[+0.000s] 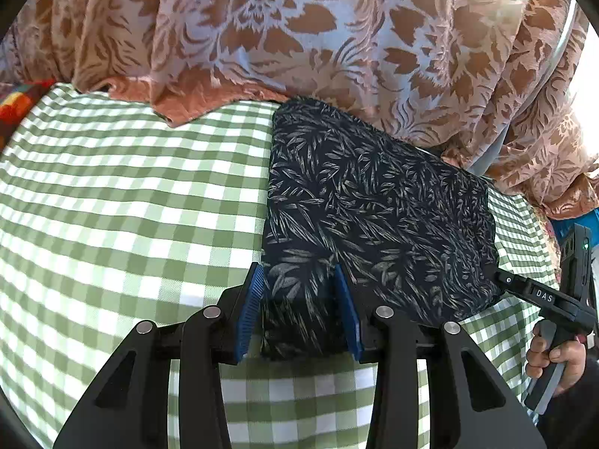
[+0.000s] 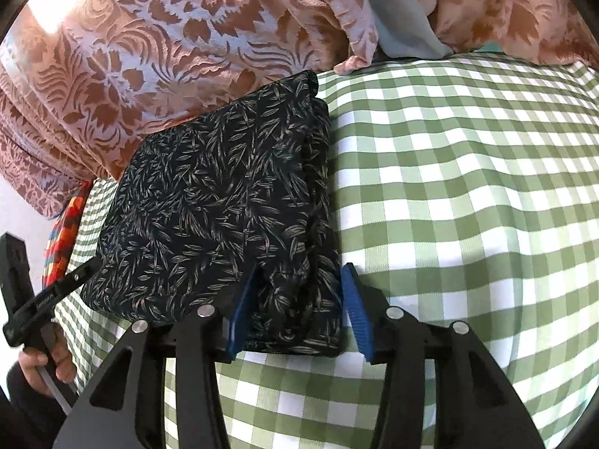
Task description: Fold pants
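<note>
The pants [image 1: 374,205] are a dark, leaf-printed bundle folded into a thick rectangle on a green-and-white checked cloth [image 1: 131,205]. My left gripper [image 1: 299,310] is shut on the bundle's near left corner, and fabric fills the gap between its blue pads. In the right wrist view the same pants [image 2: 217,187] lie left of centre. My right gripper [image 2: 297,310] holds their near right corner, both pads against the cloth. Each gripper also shows in the other's view, at the bundle's far side: the right gripper [image 1: 503,280] and the left gripper [image 2: 93,263].
A pink-and-rust floral fabric [image 1: 299,37] hangs along the back edge and touches the bundle's far end. A bright multicoloured cloth [image 2: 63,224] lies beside the bed. A hand [image 1: 554,359] grips the right tool's handle. Checked surface spreads to the left [image 1: 112,262] and right [image 2: 468,205].
</note>
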